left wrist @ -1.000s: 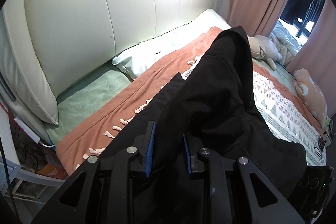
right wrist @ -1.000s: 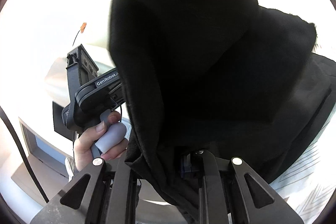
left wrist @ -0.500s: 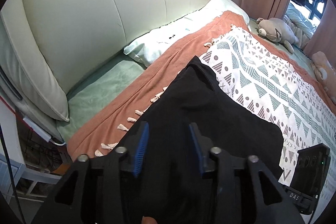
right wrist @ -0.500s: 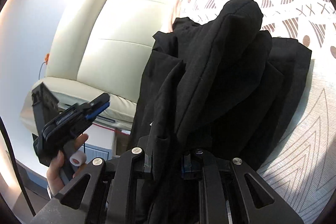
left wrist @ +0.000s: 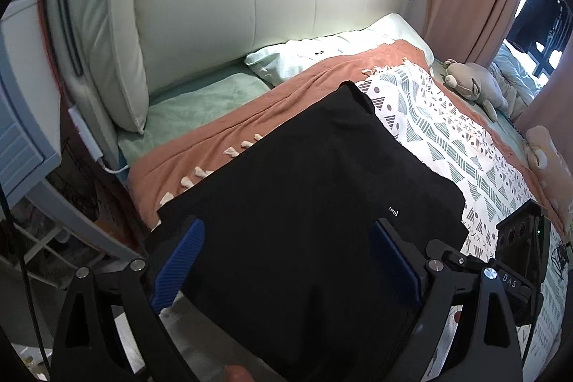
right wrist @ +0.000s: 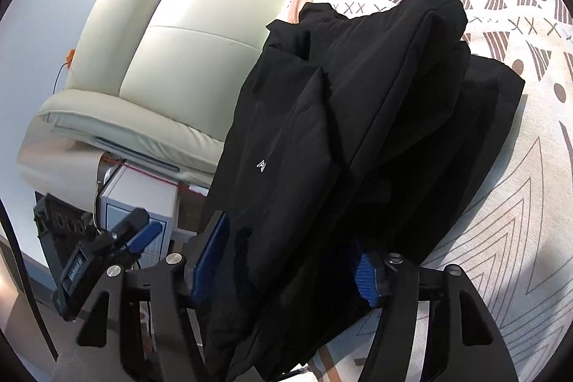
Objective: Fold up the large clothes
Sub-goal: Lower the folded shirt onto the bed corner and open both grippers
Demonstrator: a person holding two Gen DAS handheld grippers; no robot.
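Black garment lies folded on the patterned blanket at the bed's near edge. Left gripper: jaws just opened wide, holding nothing. Right gripper: jaws just parted, cloth loose between them. I judge it soft, thick, limp; best gripped at a folded edge through all layers.
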